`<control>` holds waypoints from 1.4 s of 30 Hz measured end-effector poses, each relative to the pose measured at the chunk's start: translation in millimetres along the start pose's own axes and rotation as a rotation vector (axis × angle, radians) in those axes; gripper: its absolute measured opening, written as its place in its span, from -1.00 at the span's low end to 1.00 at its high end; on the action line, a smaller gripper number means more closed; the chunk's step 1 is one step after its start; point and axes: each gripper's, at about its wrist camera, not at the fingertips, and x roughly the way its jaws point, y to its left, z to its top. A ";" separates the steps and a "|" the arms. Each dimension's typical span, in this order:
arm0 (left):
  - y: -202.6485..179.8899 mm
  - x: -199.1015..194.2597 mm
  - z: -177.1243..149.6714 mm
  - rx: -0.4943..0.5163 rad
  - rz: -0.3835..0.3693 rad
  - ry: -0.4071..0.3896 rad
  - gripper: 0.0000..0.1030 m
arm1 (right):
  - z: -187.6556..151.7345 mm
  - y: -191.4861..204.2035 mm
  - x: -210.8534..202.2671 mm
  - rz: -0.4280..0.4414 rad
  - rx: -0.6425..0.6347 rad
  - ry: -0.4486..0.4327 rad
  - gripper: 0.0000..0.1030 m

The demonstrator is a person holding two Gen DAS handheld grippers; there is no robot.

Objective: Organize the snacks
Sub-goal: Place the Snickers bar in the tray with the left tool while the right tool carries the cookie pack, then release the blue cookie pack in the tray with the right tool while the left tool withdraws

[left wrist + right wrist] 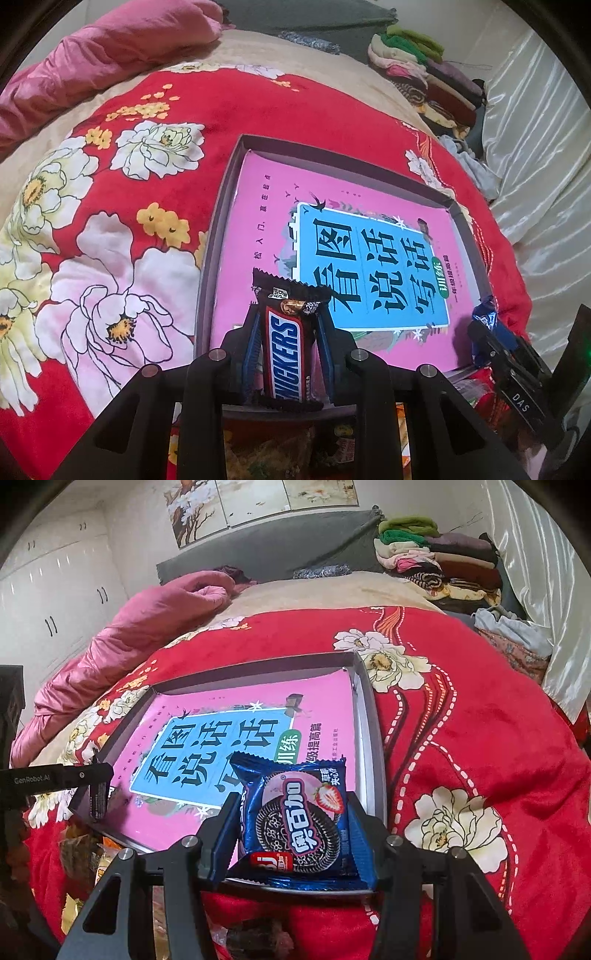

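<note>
A plush red blanket (229,107) printed with large cream and pink peonies covers the bed under both grippers, its pile soft and rumpled. Ahead of the grippers on it lies one shallow rectangular tray (369,716) with thin, upright grey walls; a glossy pink book (266,206) with a blue title panel fills most of its floor, leaving only a narrow strip along the far and side walls. The flat cover beyond both sets of fingers is bare and open.

The left gripper (286,354) is clenched on one Snickers bar (286,347), a slim brown foil wrapper with crimped ends, held lengthwise over the tray's near edge. The right gripper (293,823) grasps one strawberry sandwich-cookie packet (299,819), a shiny, square blue packet, above the tray's near right corner. Loose crinkled snack wrappers (273,450) lie below the left gripper, outside the tray.
</note>
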 end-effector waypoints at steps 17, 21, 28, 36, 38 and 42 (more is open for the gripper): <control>2.0 2.2 -2.3 0.010 0.007 0.014 -0.40 | 0.8 -5.5 -2.9 0.035 0.038 0.004 0.06; 2.0 -0.4 -2.5 0.018 0.016 0.007 -0.35 | 0.6 -6.1 -4.1 0.036 0.038 0.002 0.07; 2.0 -9.4 -3.8 0.022 0.004 -0.012 -0.11 | 1.7 -6.3 -7.7 0.043 0.042 -0.007 0.07; -1.8 -28.2 -8.2 0.049 -0.030 -0.062 0.19 | 4.3 -6.6 -17.5 0.071 0.045 -0.049 0.14; -2.6 -32.9 -9.8 0.056 -0.039 -0.071 0.24 | 4.9 -5.5 -20.3 0.077 0.042 -0.060 0.16; -3.4 -41.4 -12.9 0.065 -0.044 -0.085 0.34 | 5.6 -3.3 -23.4 0.082 0.032 -0.072 0.20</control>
